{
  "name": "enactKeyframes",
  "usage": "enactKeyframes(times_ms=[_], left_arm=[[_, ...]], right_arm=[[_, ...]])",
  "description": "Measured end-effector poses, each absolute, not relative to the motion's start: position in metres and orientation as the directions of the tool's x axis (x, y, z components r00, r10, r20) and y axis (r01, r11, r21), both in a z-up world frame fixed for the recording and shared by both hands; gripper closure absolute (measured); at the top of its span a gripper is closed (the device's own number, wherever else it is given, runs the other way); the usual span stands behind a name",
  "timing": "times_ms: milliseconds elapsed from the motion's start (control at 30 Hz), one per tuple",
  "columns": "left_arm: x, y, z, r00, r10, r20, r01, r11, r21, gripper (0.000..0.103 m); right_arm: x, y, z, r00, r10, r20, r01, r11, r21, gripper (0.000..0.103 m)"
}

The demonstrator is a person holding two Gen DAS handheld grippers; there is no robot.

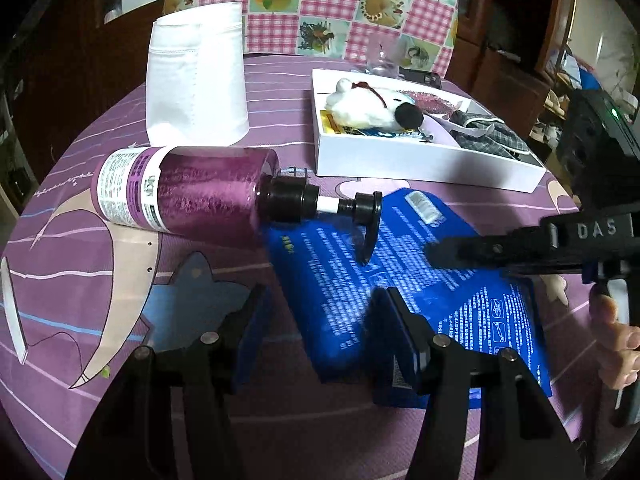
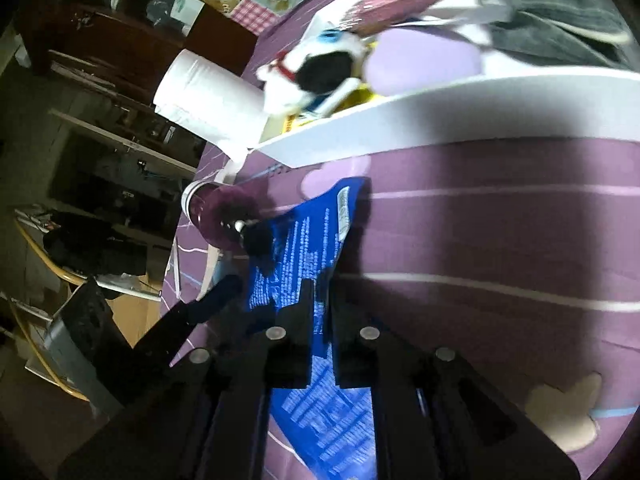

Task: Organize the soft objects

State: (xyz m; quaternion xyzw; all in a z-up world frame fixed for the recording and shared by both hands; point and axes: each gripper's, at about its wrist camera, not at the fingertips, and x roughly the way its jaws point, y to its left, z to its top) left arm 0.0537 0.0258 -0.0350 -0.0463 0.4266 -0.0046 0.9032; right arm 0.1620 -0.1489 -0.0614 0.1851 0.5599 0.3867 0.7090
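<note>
A flat blue soft pack with white print lies on the purple tablecloth; it also shows in the right wrist view. My left gripper is open, its jaws straddling the pack's near left edge. My right gripper is shut on the blue pack's edge; it shows in the left wrist view at the right. A white tray behind holds a white plush toy, grey plaid cloth and other soft items.
A purple pump bottle lies on its side, its pump head resting on the blue pack. A white fabric cylinder stands at the back left. A checked cloth chair back is behind the table.
</note>
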Motion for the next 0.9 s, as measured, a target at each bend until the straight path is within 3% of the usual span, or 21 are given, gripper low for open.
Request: enactKeyframes(times_ms=[167, 267, 567, 733, 900], left_arm=[[0.053, 0.026, -0.035, 0.636, -0.048, -0.770, -0.031, 0.996, -0.087, 0.046], [0.054, 0.026, -0.034, 0.638, -0.055, -0.768, -0.029, 0.995, -0.095, 0.046], [0.049, 0.028, -0.033, 0.650, -0.078, -0.756, -0.026, 0.992, -0.125, 0.046], [0.037, 0.026, -0.023, 0.700, -0.095, -0.708, 0.001, 0.991, -0.133, 0.045], [0.029, 0.022, -0.009, 0.727, -0.200, -0.657, 0.097, 0.977, -0.191, 0.035]], right_arm=[[0.165, -0.141, -0.066, 0.082, 0.773, -0.629, -0.330, 0.617, 0.715, 0.093], [0.162, -0.152, -0.062, 0.106, 0.779, -0.618, -0.319, 0.615, 0.721, 0.101], [0.156, -0.206, -0.030, 0.295, 0.752, -0.589, -0.315, 0.659, 0.683, 0.102], [0.152, -0.219, -0.010, 0.396, 0.724, -0.565, -0.341, 0.687, 0.642, 0.102], [0.149, -0.231, 0.003, 0.429, 0.771, -0.471, -0.376, 0.626, 0.683, 0.102]])
